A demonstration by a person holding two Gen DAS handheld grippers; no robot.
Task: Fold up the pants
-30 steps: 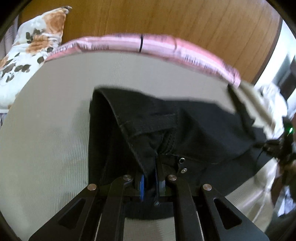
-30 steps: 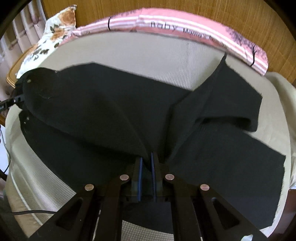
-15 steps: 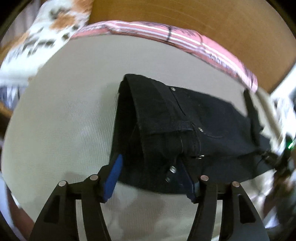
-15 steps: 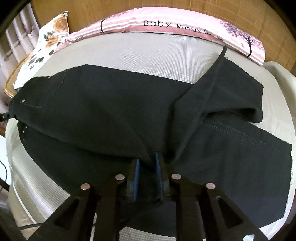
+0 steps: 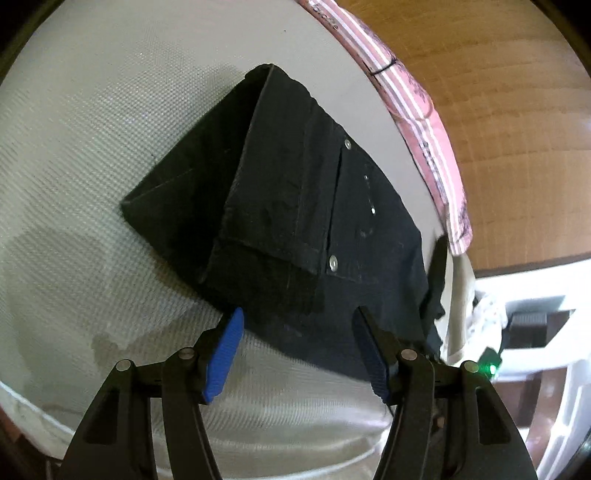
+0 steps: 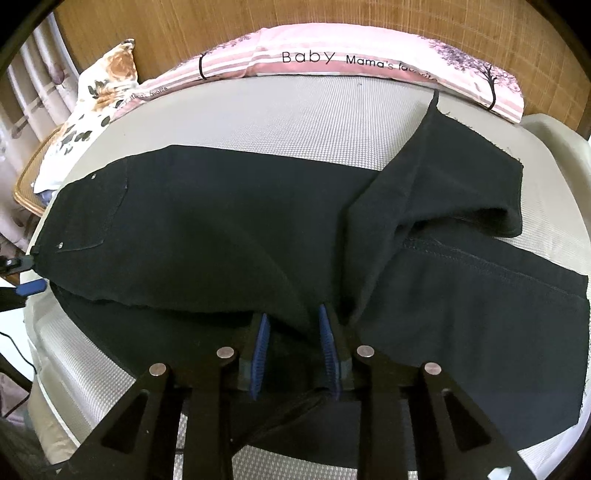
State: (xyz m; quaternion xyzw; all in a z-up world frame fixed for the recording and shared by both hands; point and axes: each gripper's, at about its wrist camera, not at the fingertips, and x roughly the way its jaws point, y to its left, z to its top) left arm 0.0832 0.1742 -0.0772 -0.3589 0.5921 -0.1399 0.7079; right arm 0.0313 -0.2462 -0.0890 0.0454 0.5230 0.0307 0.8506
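Black pants [image 6: 229, 229] lie folded lengthwise on a grey mattress [image 6: 288, 118], waist at the left, legs to the right, with one leg end flipped back [image 6: 454, 184]. In the left wrist view the waistband end [image 5: 295, 206] with rivets lies just ahead of my left gripper [image 5: 297, 321], which is open and empty at the near edge of the cloth. My right gripper [image 6: 293, 317] is open, its blue pads [image 6: 260, 343] apart around a bunched fold at the crotch.
A pink striped bolster [image 6: 332, 59] lies along the wooden headboard [image 6: 221, 22]. A floral pillow [image 6: 92, 110] sits at the far left. The left gripper tip shows at the waist corner in the right wrist view [image 6: 27, 286]. White furniture [image 5: 535, 314] stands beyond the mattress edge.
Both grippers have opened and let go of the pants. The waist end has dropped flat on the mattress and the left gripper has drawn back and turned.
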